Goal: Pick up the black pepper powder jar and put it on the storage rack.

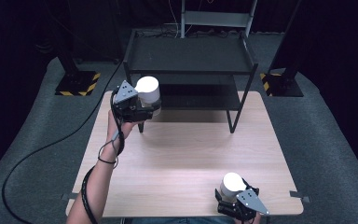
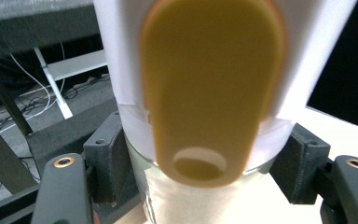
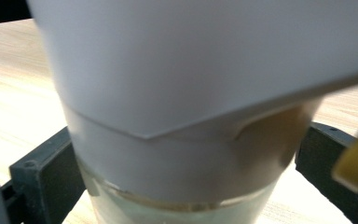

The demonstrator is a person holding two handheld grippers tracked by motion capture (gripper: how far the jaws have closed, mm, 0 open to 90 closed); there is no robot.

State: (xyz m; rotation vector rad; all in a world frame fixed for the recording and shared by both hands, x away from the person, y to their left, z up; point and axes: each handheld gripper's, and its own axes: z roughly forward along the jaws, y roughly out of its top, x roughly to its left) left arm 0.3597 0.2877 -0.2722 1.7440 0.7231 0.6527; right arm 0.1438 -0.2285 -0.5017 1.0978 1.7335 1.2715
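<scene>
Transport step, by my reading: left gripper (image 1: 145, 105) clamps white jar (image 1: 148, 89) upper left beside black shelf (image 1: 191, 55), right gripper (image 1: 232, 196) clamps second jar (image 1: 232, 183) lower right; next needs level placement

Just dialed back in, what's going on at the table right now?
A person holds a white-wrapped container in each pair of tongs. The left tongs grip one white container at the table's far left, beside the black shelf rack; its yellow tab faces the left gripper view. The right tongs grip the other white container at the wooden table's near edge.
</scene>
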